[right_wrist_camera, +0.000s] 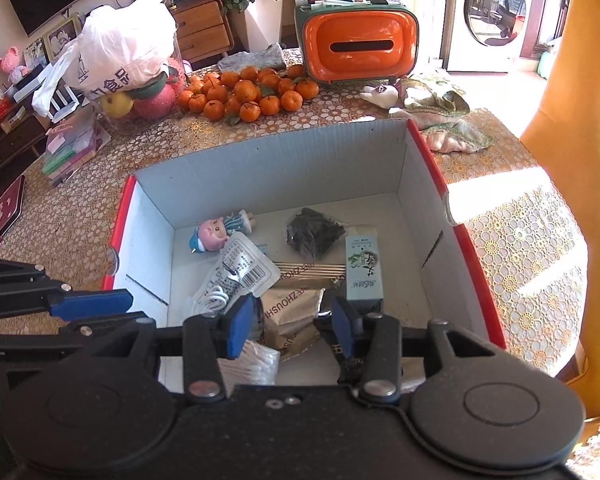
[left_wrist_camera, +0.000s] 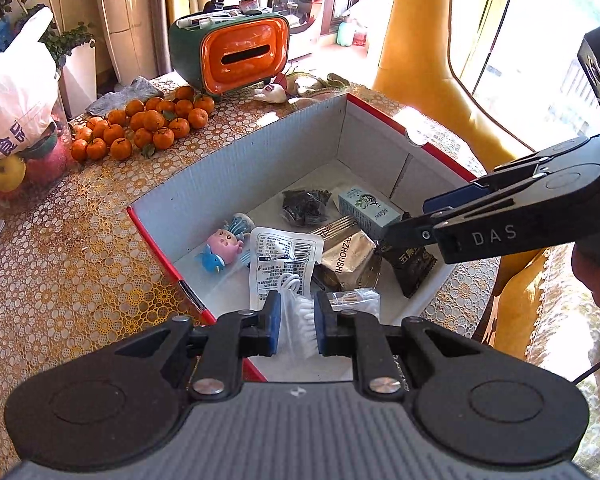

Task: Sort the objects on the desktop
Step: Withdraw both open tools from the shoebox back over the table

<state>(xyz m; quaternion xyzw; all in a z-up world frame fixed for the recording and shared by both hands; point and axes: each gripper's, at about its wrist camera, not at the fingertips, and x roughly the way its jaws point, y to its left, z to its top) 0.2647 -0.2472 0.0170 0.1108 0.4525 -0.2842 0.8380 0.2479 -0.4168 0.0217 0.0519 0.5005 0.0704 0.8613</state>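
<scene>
Left gripper [left_wrist_camera: 294,324] at bottom centre pinches a white brush [left_wrist_camera: 296,322] — light, bristles soft, grip the stiff back; right gripper [right_wrist_camera: 290,322] gapes empty.

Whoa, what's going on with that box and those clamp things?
A person holds two hand grippers over a red-edged cardboard box on the table, sorting small items into it. A doll figurine, a green carton, cotton swabs and packets already lie inside. The right gripper hangs open and empty. The left gripper is nearly shut, seemingly empty.
</scene>
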